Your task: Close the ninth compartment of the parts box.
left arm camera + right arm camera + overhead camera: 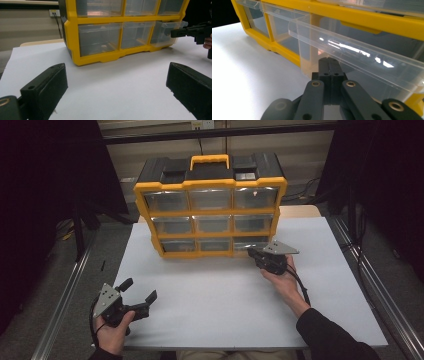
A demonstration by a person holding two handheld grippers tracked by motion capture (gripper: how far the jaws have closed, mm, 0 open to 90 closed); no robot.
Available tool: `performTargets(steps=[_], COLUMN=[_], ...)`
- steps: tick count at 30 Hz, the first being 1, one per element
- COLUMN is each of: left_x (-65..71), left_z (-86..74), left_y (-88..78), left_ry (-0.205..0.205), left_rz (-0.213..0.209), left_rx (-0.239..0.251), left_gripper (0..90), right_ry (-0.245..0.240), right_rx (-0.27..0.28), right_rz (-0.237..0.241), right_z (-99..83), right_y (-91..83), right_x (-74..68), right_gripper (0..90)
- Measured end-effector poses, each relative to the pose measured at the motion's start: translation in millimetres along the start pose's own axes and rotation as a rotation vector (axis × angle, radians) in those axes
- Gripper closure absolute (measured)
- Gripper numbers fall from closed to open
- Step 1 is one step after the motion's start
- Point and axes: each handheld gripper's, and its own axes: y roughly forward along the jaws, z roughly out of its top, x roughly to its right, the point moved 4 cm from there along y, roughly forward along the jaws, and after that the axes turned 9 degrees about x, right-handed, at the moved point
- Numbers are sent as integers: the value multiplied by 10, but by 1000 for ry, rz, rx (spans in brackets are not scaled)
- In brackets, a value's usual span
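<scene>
A yellow drawer cabinet (pixel 210 210) with clear plastic drawers and a black top stands at the back of the white table (pixel 225 290). Its bottom right drawer (pixel 252 242) (pixel 165 32) (pixel 352 57) sticks out a little from the frame. My right gripper (pixel 251 252) (pixel 329 61) is shut, jaws pressed together. Its tips sit just under that drawer's front lip, against the clear front wall. The left gripper view shows it too, the right gripper (pixel 175 32) reaching the drawer from the right. My left gripper (pixel 140 288) (pixel 115 67) rests open at the table's front left, pointing toward the cabinet, with nothing between its fingers.
A yellow carry handle (pixel 210 160) tops the cabinet. Metal rails (pixel 65 295) run along both sides of the table, with dark curtains beyond. Bare table surface lies between the two grippers. A small item shows inside the bottom left drawer (pixel 100 40).
</scene>
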Motion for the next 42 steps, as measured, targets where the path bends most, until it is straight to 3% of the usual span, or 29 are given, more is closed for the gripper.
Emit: performTargets(steps=[42], left_x=[-1], left_z=[-5], left_y=[6], left_ry=[-7], left_rz=[-5], left_rx=[0], left_gripper=[34], right_ry=[-6], right_rx=[4], right_rz=[-42], right_z=[-44], right_y=[85], right_x=[114], right_gripper=[900])
